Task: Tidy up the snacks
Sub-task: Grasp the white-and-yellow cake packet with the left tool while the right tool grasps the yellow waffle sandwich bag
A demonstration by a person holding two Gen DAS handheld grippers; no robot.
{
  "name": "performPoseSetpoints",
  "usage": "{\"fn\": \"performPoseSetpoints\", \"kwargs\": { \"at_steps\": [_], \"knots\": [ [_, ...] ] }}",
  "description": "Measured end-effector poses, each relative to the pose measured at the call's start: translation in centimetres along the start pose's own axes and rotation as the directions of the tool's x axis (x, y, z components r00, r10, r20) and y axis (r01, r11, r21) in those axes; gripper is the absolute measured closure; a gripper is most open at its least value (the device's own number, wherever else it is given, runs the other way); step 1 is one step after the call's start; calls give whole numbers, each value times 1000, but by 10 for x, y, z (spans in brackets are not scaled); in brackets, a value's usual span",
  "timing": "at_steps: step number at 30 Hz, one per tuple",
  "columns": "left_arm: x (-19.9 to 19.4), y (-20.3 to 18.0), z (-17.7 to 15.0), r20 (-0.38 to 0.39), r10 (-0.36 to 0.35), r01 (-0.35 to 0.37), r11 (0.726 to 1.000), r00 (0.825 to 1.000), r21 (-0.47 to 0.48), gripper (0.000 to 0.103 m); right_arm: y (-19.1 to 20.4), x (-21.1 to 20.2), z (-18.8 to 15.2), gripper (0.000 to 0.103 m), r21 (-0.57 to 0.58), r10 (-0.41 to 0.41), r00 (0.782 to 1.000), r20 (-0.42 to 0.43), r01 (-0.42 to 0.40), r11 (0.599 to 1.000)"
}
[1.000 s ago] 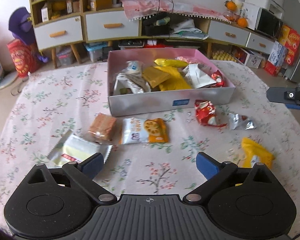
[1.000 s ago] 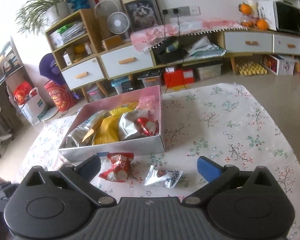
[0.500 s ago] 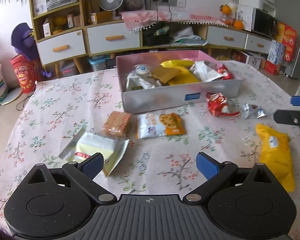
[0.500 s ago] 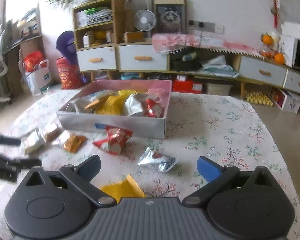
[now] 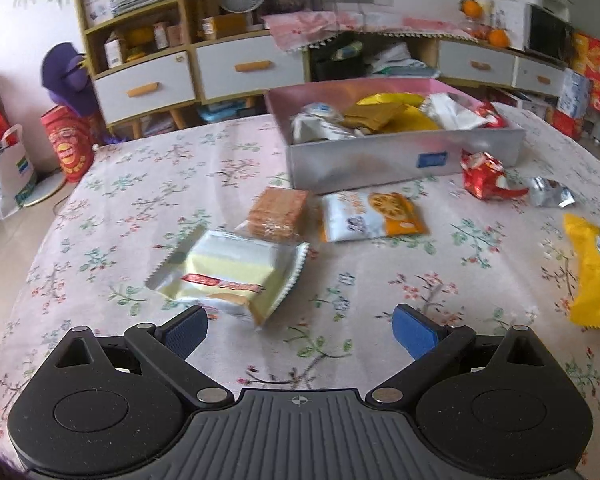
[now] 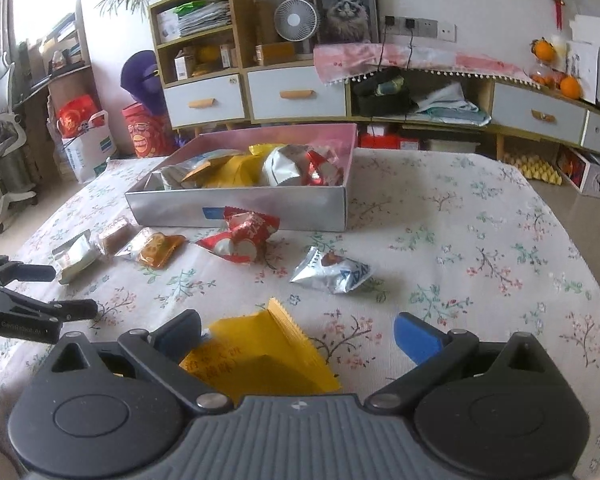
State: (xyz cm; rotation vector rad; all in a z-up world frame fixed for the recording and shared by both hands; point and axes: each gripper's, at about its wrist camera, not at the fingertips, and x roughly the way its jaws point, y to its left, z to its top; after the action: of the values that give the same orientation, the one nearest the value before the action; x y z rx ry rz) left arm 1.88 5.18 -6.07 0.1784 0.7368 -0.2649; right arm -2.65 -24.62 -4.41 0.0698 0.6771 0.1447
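Note:
A grey box (image 5: 404,156) with a pink inside holds several snack packs; it also shows in the right wrist view (image 6: 240,202). Loose on the floral cloth lie a pale yellow pack (image 5: 230,272), a brown biscuit pack (image 5: 276,214), a white-orange pack (image 5: 374,216), a red pack (image 5: 484,174), a silver pack (image 5: 550,198) and a yellow pack (image 5: 596,276). My left gripper (image 5: 300,330) is open, its fingers just short of the pale yellow pack. My right gripper (image 6: 298,338) is open over the yellow pack (image 6: 260,356), which lies between its fingers. The left gripper shows at the left edge (image 6: 36,292).
The round table (image 6: 480,240) has a floral cloth. Behind it stand white-drawered cabinets (image 6: 284,94), a shelf with a fan (image 6: 296,20), and bags on the floor at the left (image 5: 66,148). The table edge falls away on the right.
Both grippers have moved lower and closer to the table. The left one has closed in on the pale yellow pack, the right one on the yellow pack. Both stay open.

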Motion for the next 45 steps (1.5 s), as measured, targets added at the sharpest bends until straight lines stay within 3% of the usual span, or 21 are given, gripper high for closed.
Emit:
{"fn": "performPoseSetpoints", "kwargs": {
  "at_steps": [11,19,28,39,45],
  "knots": [
    [2,26,19,1,67,-66,985,998,-162,3,-1,0,-1,13,48,25,999,-40,-24,999],
    [19,31,34,-6,125,-124,970,992,-210,3,22,0,1,13,-18,69,995,-77,-71,997],
    [29,32,31,-48,173,-179,970,984,-167,3,34,7,-5,13,-66,63,990,-130,-72,995],
    [6,74,7,-134,111,-140,961,985,-239,4,22,5,-14,13,-75,4,986,-165,-17,997],
    [0,68,11,-104,20,-48,962,994,-267,4,41,1,-13,13,-133,35,988,-153,-55,990]
  ]
}}
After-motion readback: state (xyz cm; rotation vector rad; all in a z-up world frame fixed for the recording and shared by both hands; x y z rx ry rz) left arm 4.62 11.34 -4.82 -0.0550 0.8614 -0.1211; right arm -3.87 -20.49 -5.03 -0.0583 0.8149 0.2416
